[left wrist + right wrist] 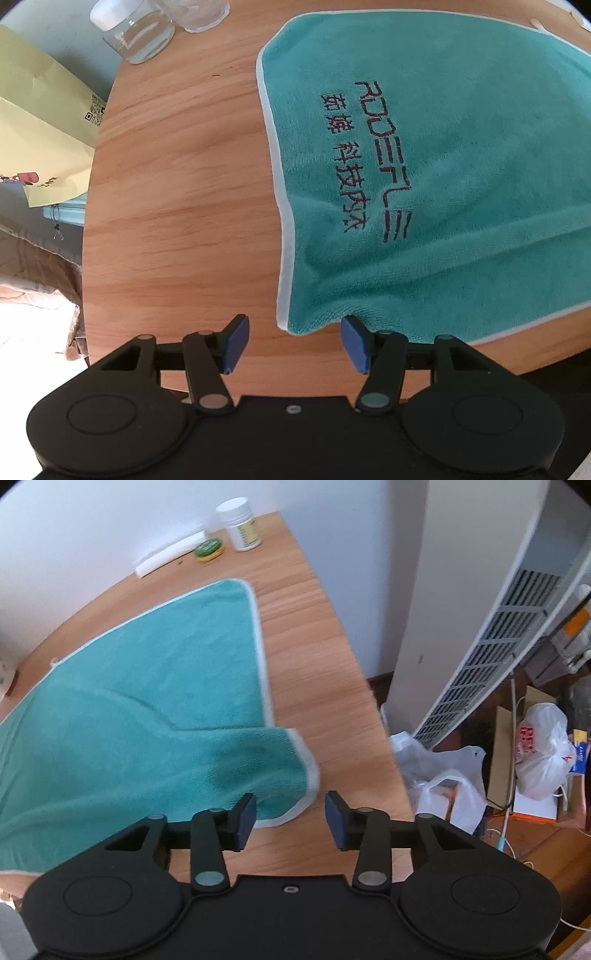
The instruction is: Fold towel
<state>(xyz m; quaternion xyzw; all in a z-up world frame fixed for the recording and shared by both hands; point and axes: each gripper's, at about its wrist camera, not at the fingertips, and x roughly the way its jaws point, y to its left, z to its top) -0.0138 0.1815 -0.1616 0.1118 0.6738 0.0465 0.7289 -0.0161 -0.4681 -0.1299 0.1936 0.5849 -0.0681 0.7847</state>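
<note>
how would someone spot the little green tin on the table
Start at the wooden table and follow the teal towel to the back edge by the white wall. The tin lies between a white paper strip and a white pill bottle: flat, round, green-lidded.

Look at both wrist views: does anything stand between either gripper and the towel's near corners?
Nothing visible does. The left gripper and right gripper stand open right at the towel's near corners. The glass jar and white bottle sit off the cloth.

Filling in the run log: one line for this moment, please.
towel: flat on table, near corners rumpled | left gripper: open, at near-left corner | right gripper: open, at near-right corner | fold: not visible
</note>
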